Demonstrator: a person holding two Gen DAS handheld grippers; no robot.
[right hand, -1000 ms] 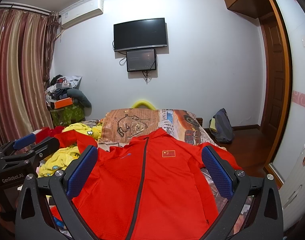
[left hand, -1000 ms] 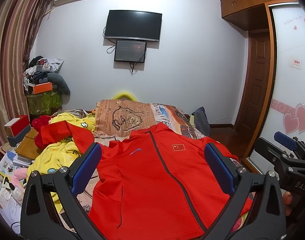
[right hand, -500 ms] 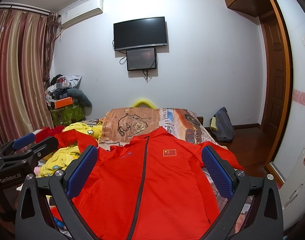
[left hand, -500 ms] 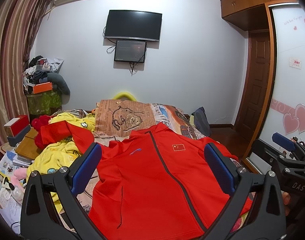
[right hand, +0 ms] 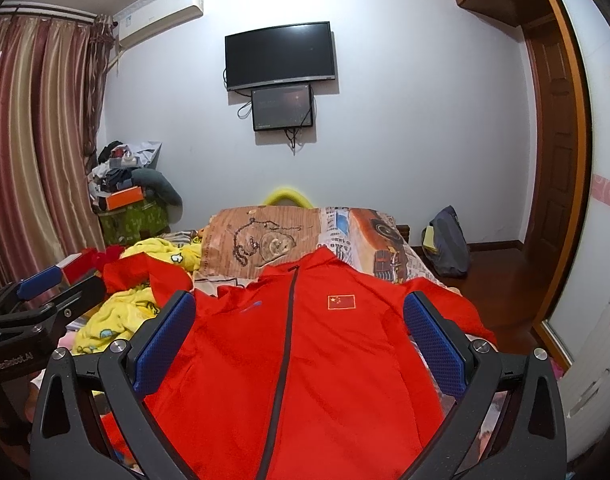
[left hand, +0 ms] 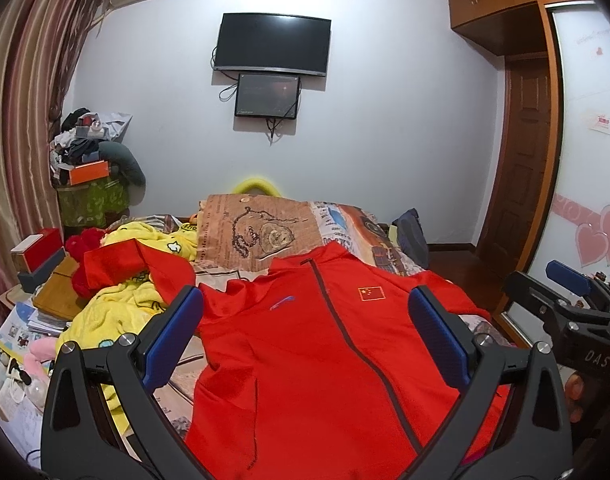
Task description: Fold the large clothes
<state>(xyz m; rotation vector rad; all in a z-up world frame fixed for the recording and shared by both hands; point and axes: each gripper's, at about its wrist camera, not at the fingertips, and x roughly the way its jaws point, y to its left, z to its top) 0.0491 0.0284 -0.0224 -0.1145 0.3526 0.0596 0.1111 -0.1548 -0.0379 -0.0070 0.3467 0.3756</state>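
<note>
Zero folds so far: the red jacket lies face up, zipped and spread flat on the bed, one sleeve flung over the yellow blanket. We hold the left gripper and the right gripper above it, both jaws wide and empty. All folding is left, sleeves first by our guess.
</note>
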